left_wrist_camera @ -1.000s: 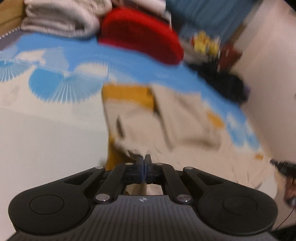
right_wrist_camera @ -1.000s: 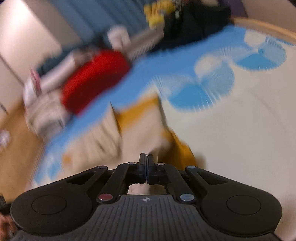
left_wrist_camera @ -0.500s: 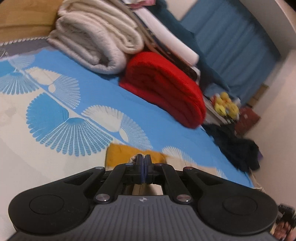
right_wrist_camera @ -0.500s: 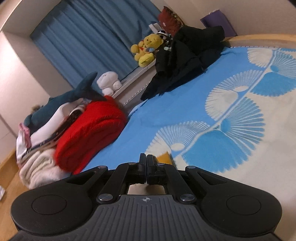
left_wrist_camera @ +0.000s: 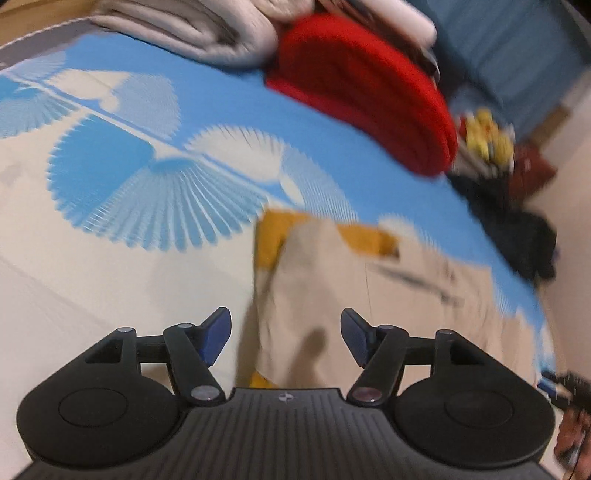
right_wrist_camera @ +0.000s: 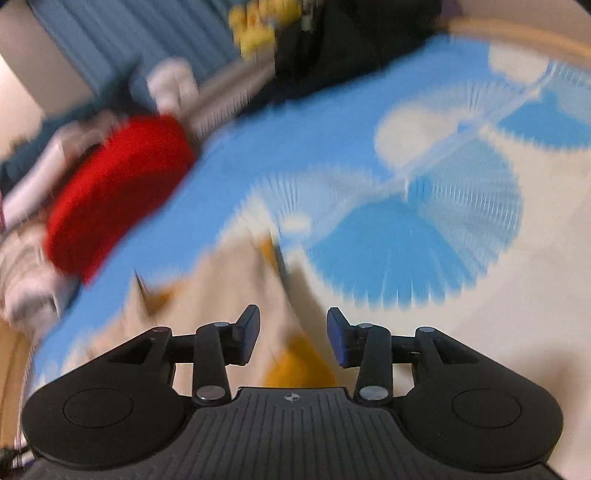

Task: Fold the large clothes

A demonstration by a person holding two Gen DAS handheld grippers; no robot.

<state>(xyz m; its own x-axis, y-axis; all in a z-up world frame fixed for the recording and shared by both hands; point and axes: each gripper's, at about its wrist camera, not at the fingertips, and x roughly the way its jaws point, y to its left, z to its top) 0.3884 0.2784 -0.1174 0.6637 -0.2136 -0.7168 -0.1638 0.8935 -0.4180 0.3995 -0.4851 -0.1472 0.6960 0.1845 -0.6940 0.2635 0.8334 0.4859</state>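
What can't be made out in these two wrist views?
- Beige garment: left wrist view, near edge hidden under the left hand-held gripper, whose jaws are opening; type unclear.
- Same garment, right wrist view: motion blur hides folds; right hand-held gripper, also opening, covers the near part.
- Yellow toys: blurred, cut by top edge.

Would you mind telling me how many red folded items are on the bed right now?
1. The red blanket lies at the far side of the bed, beside the pale folded bedding. Blur and that stack may hide others.
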